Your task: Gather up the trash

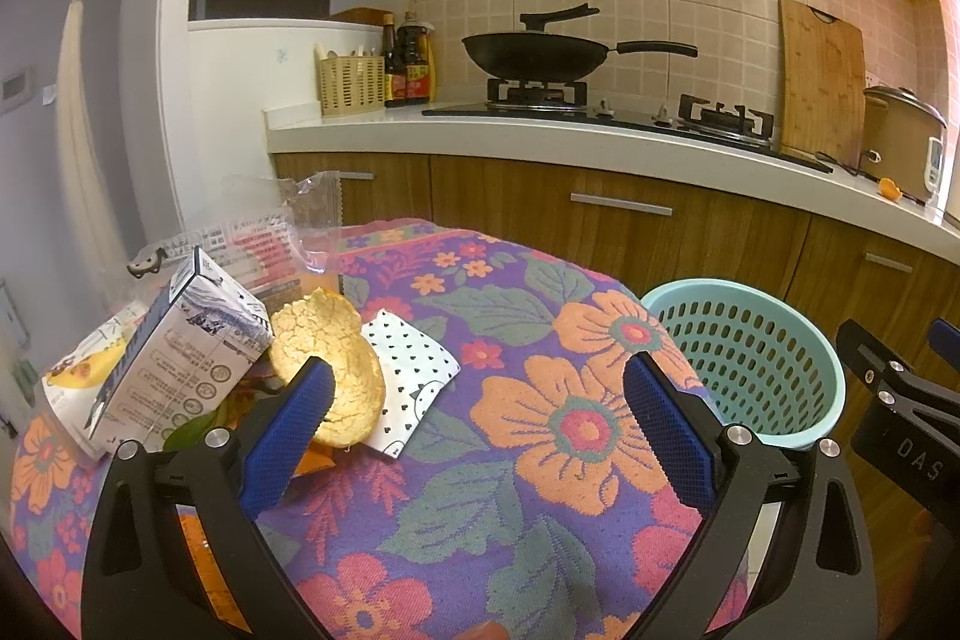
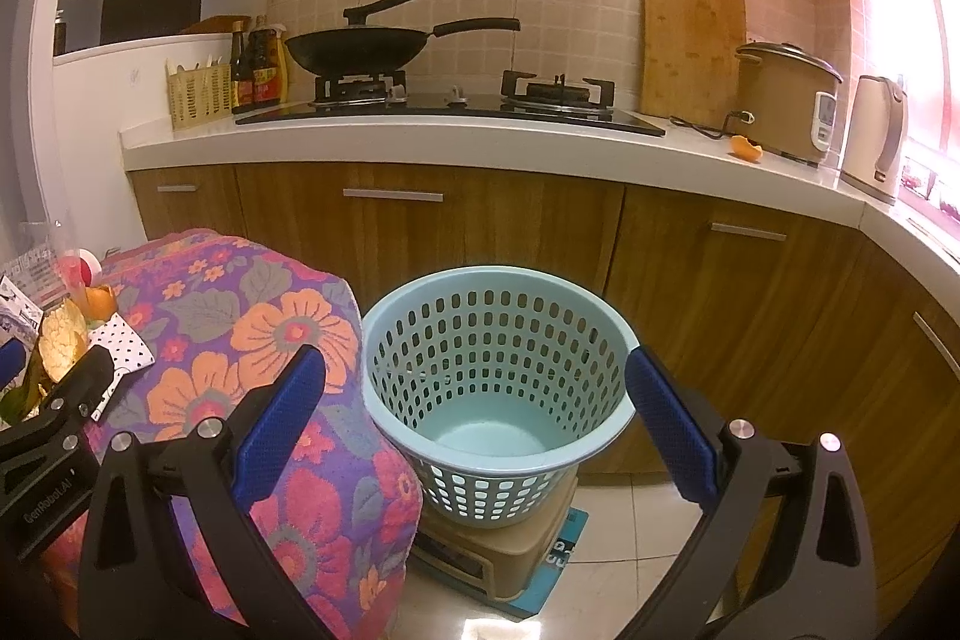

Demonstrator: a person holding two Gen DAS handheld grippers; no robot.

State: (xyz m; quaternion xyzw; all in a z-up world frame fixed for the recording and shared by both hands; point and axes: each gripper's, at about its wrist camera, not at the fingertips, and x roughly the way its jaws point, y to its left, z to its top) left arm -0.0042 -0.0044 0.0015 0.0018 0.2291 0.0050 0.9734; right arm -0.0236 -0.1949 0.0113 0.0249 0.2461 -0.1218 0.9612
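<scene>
Both grippers released, trash piled on the flowered desk.

The left gripper (image 1: 480, 400) hovers jaws apart by the fruit peel (image 1: 330, 370), milk carton (image 1: 174, 358) and dotted wrapper (image 1: 414, 370); the right gripper (image 2: 474, 394), jaws apart, faces the teal basket (image 2: 498, 376) (nothing inside).

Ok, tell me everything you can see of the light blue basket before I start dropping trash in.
The light blue basket is a round plastic bin with a smooth rim, tapering walls pierced by rows of oval holes, and a solid bottom. It stands upright and looks empty. It sits on a beige box-like stand on the floor, right beside the floral cloth, in front of the wooden cabinets. No gripper touches it; the right gripper hangs open before it.
</scene>
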